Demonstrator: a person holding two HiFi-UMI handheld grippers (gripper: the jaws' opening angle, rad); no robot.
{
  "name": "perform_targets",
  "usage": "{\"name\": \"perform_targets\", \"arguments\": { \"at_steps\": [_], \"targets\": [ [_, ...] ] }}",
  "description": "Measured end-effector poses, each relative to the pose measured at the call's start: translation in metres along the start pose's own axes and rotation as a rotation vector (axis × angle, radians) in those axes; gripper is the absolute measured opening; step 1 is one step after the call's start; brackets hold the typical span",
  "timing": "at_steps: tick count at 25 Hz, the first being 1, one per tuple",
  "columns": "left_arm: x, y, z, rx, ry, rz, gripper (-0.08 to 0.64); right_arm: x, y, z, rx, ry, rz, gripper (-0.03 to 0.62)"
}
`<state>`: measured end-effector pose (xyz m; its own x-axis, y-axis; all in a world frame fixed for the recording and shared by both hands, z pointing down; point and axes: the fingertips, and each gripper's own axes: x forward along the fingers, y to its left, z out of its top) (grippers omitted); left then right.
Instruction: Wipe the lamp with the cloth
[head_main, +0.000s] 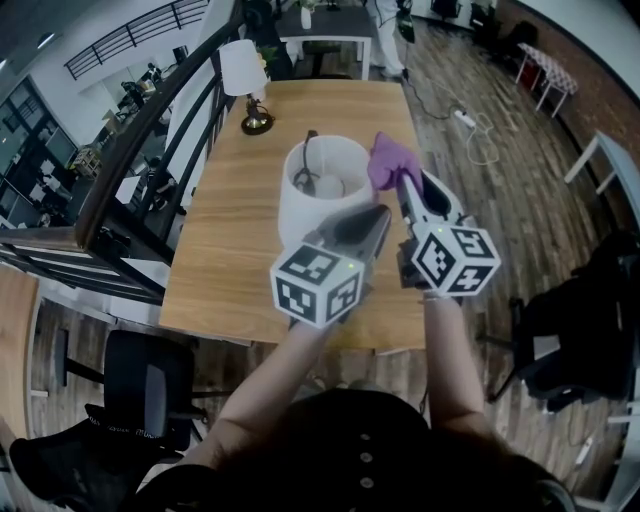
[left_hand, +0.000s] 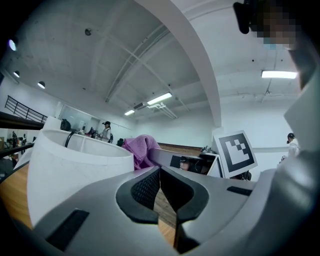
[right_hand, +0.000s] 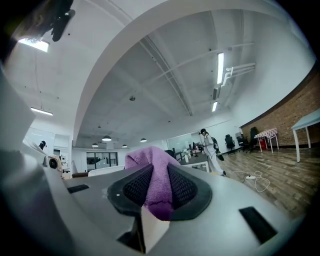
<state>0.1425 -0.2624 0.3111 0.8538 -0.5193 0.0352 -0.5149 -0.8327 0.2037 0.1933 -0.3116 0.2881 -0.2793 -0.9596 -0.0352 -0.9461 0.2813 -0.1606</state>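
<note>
A big white lampshade (head_main: 322, 190) stands in the middle of the wooden table (head_main: 230, 270); its rim also fills the left of the left gripper view (left_hand: 75, 170). My right gripper (head_main: 405, 182) is shut on a purple cloth (head_main: 392, 162), held just right of the shade's upper rim. In the right gripper view the cloth (right_hand: 159, 185) bulges out between the pads of the right gripper (right_hand: 160, 192). My left gripper (head_main: 378, 220) sits low beside the shade's front right, shut and empty; the left gripper's (left_hand: 160, 187) pads meet in its own view, where the cloth (left_hand: 140, 150) shows behind.
A small table lamp (head_main: 245, 75) with a brass base stands at the table's far left corner. A black railing (head_main: 130, 160) runs along the left side. An office chair (head_main: 140, 385) sits at lower left. Cables (head_main: 470, 125) lie on the wooden floor to the right.
</note>
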Motion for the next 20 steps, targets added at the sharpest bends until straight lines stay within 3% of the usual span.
{"name": "perform_targets", "arguments": {
  "at_steps": [20],
  "targets": [
    [-0.008, 0.001, -0.024, -0.077, 0.031, -0.016, 0.011, -0.003, 0.016, -0.056, 0.036, 0.131, 0.034, 0.078]
  ]
}}
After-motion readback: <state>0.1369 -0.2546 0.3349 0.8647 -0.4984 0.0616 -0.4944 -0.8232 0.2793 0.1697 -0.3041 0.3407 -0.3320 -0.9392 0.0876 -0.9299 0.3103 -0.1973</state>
